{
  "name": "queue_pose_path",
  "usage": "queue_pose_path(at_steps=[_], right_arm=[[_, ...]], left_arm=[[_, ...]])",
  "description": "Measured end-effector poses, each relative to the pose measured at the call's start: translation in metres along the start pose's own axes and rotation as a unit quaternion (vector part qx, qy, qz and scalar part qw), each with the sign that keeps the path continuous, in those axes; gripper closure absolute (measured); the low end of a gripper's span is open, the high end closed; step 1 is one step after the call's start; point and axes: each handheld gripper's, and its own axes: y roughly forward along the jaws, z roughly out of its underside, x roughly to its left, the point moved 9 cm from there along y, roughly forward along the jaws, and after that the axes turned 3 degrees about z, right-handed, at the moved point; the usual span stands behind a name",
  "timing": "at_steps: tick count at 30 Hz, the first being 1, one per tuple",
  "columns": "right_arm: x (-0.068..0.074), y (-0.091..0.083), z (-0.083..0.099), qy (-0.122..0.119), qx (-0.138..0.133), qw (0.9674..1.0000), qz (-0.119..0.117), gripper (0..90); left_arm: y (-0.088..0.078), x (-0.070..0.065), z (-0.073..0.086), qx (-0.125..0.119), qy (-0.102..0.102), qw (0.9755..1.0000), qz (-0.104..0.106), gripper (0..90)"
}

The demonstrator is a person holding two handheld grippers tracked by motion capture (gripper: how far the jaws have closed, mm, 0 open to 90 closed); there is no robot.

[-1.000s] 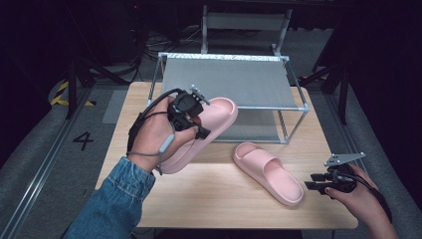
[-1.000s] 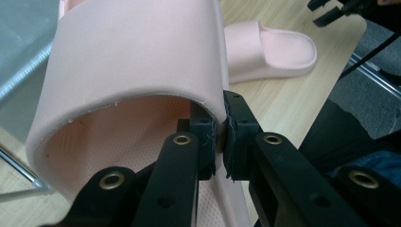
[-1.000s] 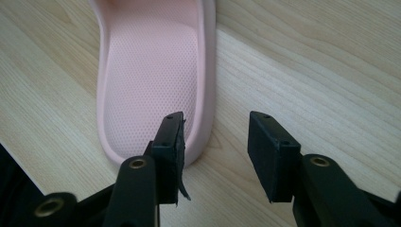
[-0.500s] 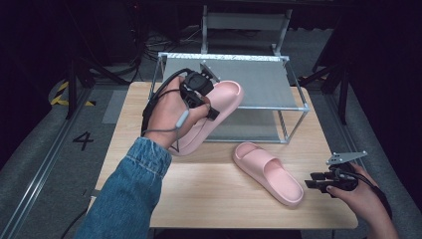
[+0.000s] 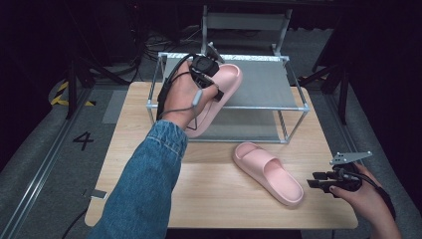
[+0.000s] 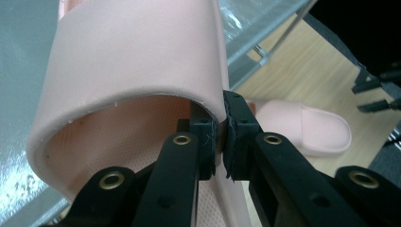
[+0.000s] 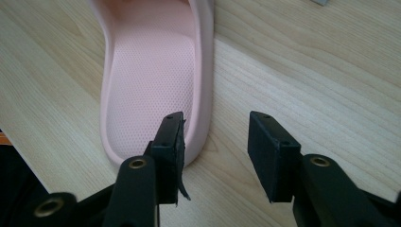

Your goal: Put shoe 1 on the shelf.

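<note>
Slippers numbered two (both pink): one slipper (image 5: 219,92) was clamped by its strap in the left claw (image 6: 221,137) over the rack (image 5: 268,87); the other slipper (image 5: 268,172) lay on the tabletop (image 5: 214,194), right claw (image 7: 215,151) apart.

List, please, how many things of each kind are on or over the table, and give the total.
Pink slippers: 2, one gripped by the left gripper, one lying on the table
Metal shelf racks: 1
Grippers: 2, left and right gripper
Total: 5
</note>
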Motion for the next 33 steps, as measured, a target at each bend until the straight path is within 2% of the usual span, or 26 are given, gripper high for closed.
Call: queue_pose_path(at_steps=[5, 10, 11, 15, 18, 24, 27, 33], right_arm=[[-0.001, -0.001, 0.002, 0.001, 0.002, 1.0000, 0.002, 57.8], [0.002, -0.003, 0.004, -0.002, 0.005, 0.9999, 0.009, 57.8], [0.003, -0.003, 0.004, -0.003, 0.005, 0.9999, 0.009, 57.7], [0.003, -0.005, 0.007, -0.003, 0.005, 0.9999, 0.011, 57.6], [0.002, -0.007, 0.010, 0.002, 0.005, 0.9999, 0.014, 57.5], [0.003, -0.011, 0.012, 0.001, 0.003, 0.9998, 0.018, 57.1], [0.005, -0.011, 0.011, -0.004, 0.002, 0.9999, 0.015, 56.5], [0.005, -0.012, 0.012, -0.001, 0.003, 0.9999, 0.014, 56.4]], left_arm=[[0.012, 0.007, -0.010, -0.002, -0.023, 0.9997, -0.009, 84.0], [0.022, 0.014, -0.014, 0.000, -0.033, 0.9991, -0.026, 84.0], [0.026, 0.019, -0.017, -0.001, -0.040, 0.9987, -0.032, 84.0], [0.032, 0.028, -0.019, -0.001, -0.053, 0.9977, -0.042, 84.0], [0.037, 0.030, -0.019, -0.007, -0.060, 0.9974, -0.039, 84.0], [0.045, 0.030, -0.019, 0.005, -0.059, 0.9975, -0.038, 84.0], [0.045, 0.028, -0.019, 0.003, -0.057, 0.9977, -0.036, 84.0], [0.040, 0.026, -0.019, -0.013, -0.048, 0.9982, -0.033, 75.6]])
